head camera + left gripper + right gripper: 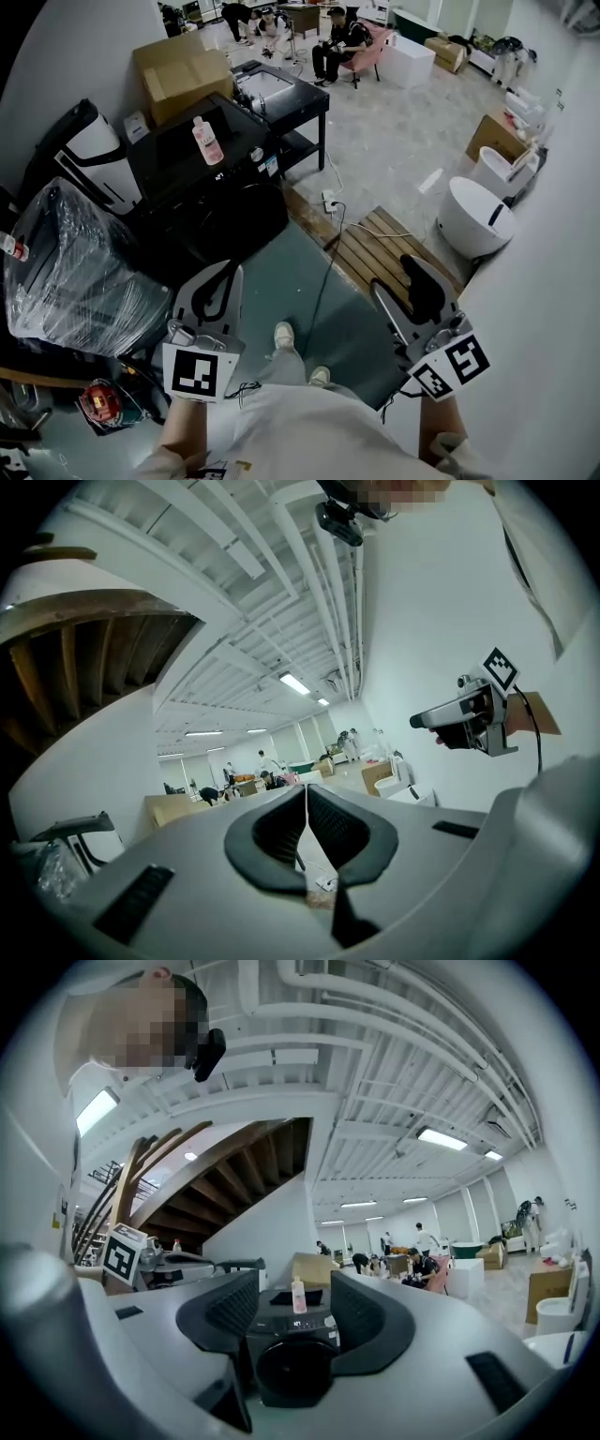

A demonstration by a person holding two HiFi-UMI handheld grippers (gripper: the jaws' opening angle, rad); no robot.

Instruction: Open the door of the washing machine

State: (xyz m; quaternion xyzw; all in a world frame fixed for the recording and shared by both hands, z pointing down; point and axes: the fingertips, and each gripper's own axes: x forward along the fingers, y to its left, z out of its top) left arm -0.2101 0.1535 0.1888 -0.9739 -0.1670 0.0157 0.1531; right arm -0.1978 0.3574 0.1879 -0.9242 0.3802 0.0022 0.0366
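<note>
Two grippers are held out level in front of the person. The left gripper [223, 274] is closed. Its two black pads meet at the tips, and nothing is between them. The right gripper [394, 277] is open wide, and it holds nothing.

Straight ahead of the right gripper stands the black washing machine [291, 1349]. It shows through the gap between the jaws but is well apart from them. Its round door [295, 1371] faces this gripper and is shut. A small pink bottle [298, 1295] stands upright on top of the machine, above the door.

In the head view the machine is just ahead of the left gripper. Neither gripper touches it. A brown box [183, 80] sits behind the machine, farther from the grippers. A big thing wrapped in shiny plastic [75, 272] is to the left of the left gripper. The person's shoes [284, 335] show between the two grippers.
</note>
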